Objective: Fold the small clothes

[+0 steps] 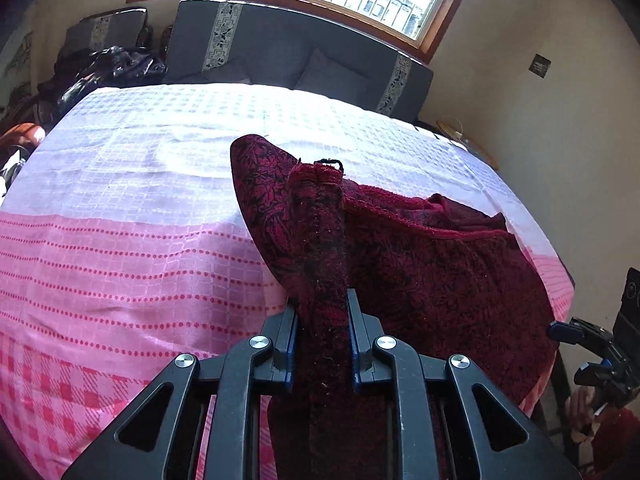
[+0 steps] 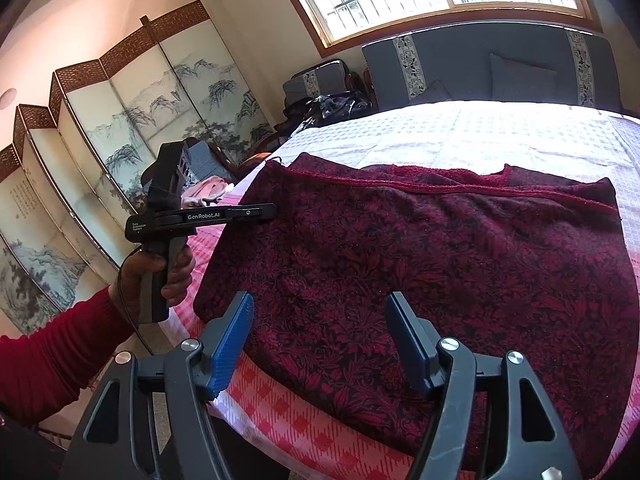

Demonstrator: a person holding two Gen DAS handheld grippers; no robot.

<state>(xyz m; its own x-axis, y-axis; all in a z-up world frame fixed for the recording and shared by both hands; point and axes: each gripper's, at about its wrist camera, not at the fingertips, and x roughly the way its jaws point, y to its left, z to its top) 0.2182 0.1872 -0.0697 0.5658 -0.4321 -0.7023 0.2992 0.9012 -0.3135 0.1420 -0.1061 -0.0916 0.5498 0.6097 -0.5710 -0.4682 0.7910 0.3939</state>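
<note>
While clamped on a bunched edge of the dark red garment (image 1: 420, 272) at the near-left edge of the bed (image 1: 120, 240), left gripper (image 1: 322, 312) raising a fold. Right gripper (image 2: 320, 320) spread wide above cloth, pinching nothing. Next, probably: carry edge across, lay flat.

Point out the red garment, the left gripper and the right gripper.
red garment (image 2: 420, 264), right wrist view, flat middle.
left gripper (image 1: 322, 320), left wrist view, between fingertips, on pinched fabric.
right gripper (image 2: 320, 308), right wrist view, gap between open fingertips.
</note>
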